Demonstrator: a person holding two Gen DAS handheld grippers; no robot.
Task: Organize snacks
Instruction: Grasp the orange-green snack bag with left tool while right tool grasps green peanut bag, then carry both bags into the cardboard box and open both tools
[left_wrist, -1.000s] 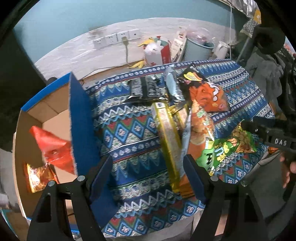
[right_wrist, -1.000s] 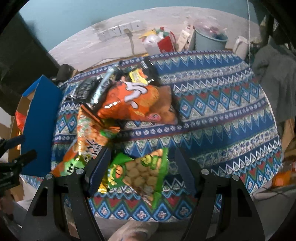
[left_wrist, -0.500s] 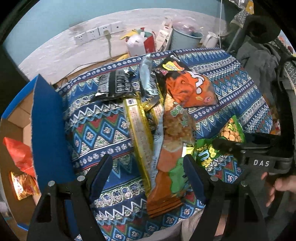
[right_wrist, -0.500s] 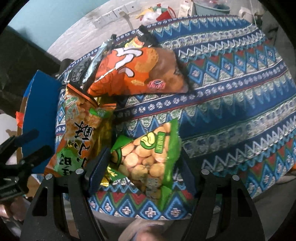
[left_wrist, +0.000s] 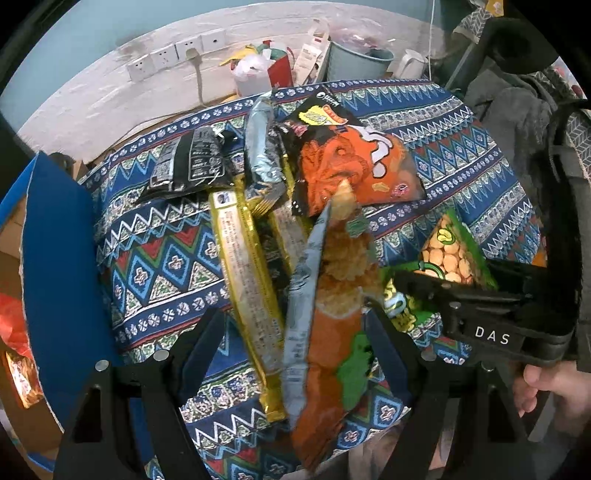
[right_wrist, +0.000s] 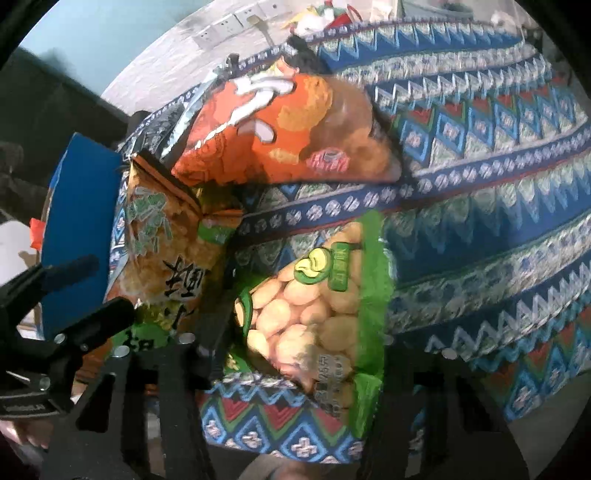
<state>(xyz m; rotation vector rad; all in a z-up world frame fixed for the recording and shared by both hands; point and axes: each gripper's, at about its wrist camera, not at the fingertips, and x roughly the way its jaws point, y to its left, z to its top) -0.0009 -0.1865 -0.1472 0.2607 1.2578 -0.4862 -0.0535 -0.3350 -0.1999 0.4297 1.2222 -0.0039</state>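
Observation:
Several snack packs lie on a patterned cloth (left_wrist: 155, 266). My left gripper (left_wrist: 295, 339) is open, its fingers either side of a long gold pack (left_wrist: 243, 280) and an orange-and-green rice cracker bag (left_wrist: 332, 332). My right gripper (right_wrist: 303, 343) is open around a green bag of peas (right_wrist: 314, 306), which also shows in the left wrist view (left_wrist: 450, 254). A large orange puff bag (left_wrist: 351, 166) lies further back, with a black pack (left_wrist: 192, 162) and a silver pack (left_wrist: 262, 147) to its left. The rice cracker bag (right_wrist: 166, 251) lies left of the green bag.
A blue-sided cardboard box (left_wrist: 55, 266) stands at the left table edge with red and orange packs (left_wrist: 14, 332) inside. Wall sockets (left_wrist: 173, 55), a bucket (left_wrist: 358, 59) and bags stand behind the table. Clothes (left_wrist: 517, 110) hang at the right.
Both grippers have moved forward and lower over the snacks. The left gripper swung right from the box to the long packs. The right gripper closed in on the green bag.

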